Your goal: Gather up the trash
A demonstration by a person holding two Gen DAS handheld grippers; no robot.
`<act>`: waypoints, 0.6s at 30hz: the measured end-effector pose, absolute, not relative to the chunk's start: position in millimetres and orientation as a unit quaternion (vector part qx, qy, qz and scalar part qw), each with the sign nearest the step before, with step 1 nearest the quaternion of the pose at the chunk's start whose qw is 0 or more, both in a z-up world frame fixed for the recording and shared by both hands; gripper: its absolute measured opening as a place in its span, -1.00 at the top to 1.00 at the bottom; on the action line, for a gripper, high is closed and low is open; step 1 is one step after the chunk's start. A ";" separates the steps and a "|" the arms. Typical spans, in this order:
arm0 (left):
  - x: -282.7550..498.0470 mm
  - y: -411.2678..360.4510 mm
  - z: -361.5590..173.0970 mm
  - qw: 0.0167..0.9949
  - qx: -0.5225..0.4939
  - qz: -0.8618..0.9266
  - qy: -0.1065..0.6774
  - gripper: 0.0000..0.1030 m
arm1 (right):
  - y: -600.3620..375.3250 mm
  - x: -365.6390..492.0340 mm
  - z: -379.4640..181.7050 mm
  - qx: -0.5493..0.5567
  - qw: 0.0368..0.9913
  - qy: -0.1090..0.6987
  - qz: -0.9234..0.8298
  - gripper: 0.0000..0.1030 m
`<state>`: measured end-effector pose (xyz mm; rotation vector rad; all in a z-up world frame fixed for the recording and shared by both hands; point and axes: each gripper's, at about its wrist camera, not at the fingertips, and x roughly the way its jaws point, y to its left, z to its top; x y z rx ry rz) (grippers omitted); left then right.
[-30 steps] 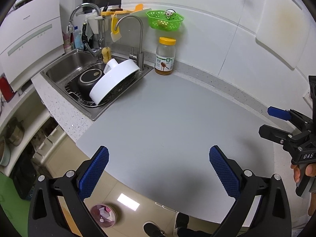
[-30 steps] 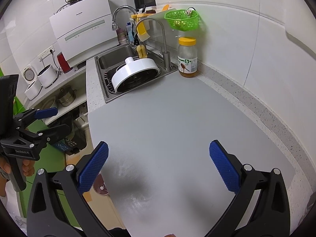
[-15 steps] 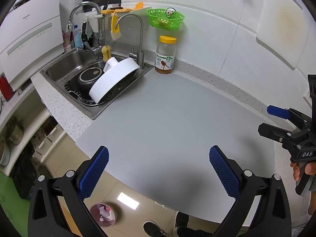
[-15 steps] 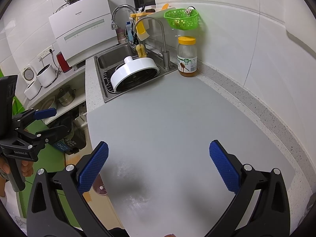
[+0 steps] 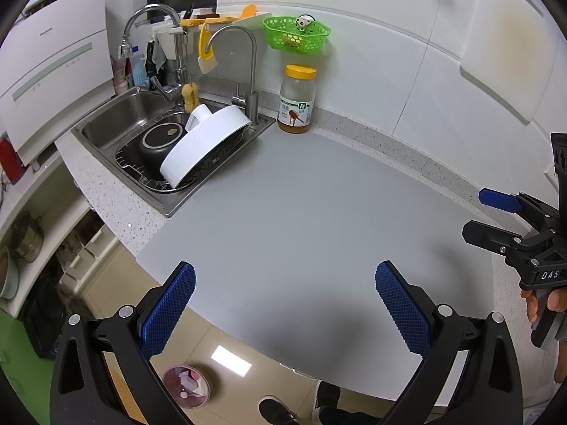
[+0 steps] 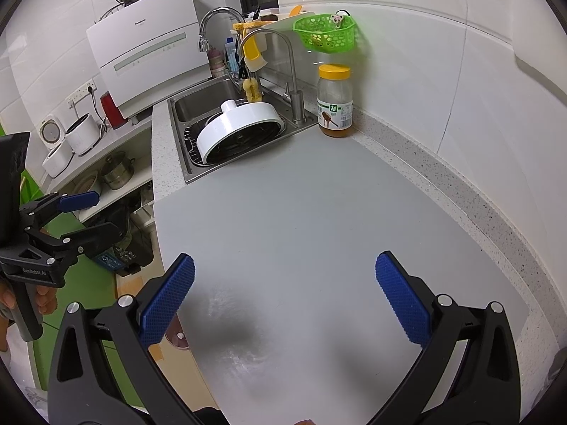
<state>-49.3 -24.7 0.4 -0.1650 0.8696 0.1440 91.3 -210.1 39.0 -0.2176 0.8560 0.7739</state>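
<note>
My left gripper (image 5: 283,304) is open and empty, held over the front edge of the grey counter mat (image 5: 301,219). My right gripper (image 6: 283,301) is open and empty above the same mat (image 6: 301,219). The right gripper also shows at the right edge of the left wrist view (image 5: 496,216), and the left gripper at the left edge of the right wrist view (image 6: 88,216). No loose trash shows on the mat. On the floor below the counter edge stands a small round bin (image 5: 186,386) with pink scraps inside.
A honey jar with a yellow lid (image 5: 297,101) stands at the back wall. A steel sink (image 5: 141,131) at the back left holds a white pot (image 5: 203,145) and a black pan (image 5: 159,140). A green basket (image 5: 296,33) hangs on the wall. Shoes (image 5: 276,411) show on the floor.
Both views have shifted very slightly; both grippers stay open and empty, and nothing on the counter has moved.
</note>
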 end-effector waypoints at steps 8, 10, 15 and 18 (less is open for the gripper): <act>-47.2 -25.2 2.7 0.902 -0.077 0.067 0.420 -0.89 | -209.6 93.6 37.8 -0.104 0.832 0.404 0.365 -0.95; -47.2 -25.3 2.9 0.902 -0.077 0.066 0.420 -0.89 | -209.5 94.0 37.2 -0.104 0.832 0.404 0.365 -0.95; -46.2 -25.4 2.8 0.902 -0.076 0.067 0.420 -0.89 | -209.3 92.9 37.9 -0.104 0.832 0.404 0.365 -0.95; -46.2 -25.3 2.8 0.902 -0.077 0.067 0.419 -0.89 | -209.4 93.1 37.7 -0.103 0.833 0.404 0.364 -0.95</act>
